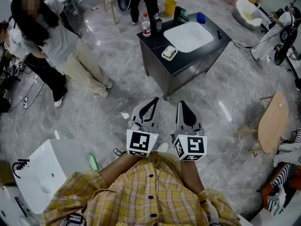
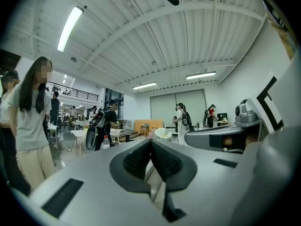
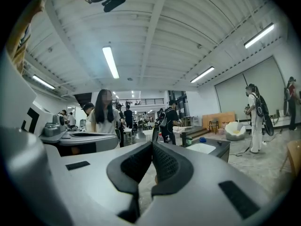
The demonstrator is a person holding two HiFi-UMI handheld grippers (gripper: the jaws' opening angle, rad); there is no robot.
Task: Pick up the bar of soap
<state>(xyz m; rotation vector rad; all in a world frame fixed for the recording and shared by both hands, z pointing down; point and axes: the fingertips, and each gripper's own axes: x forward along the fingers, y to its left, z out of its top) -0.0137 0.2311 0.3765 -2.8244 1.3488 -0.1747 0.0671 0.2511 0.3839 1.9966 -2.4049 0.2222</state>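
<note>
bottle (image 1: 146, 25) on cabinet (image 1: 157, 44) | yellow bucket (image 1: 170, 6) | green item (image 1: 93, 162), maybe bottle

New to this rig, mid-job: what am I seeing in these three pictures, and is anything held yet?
No robot arm here: a person in a plaid shirt holds two handheld grippers. The top-down picture comes from their head camera. The left gripper and right gripper point at a dark sink cabinet. On it sit a white basin, a bottle and the bar of soap. The other two pictures look along each gripper's jaws: both are shut and empty, well short of the cabinet.
</note>
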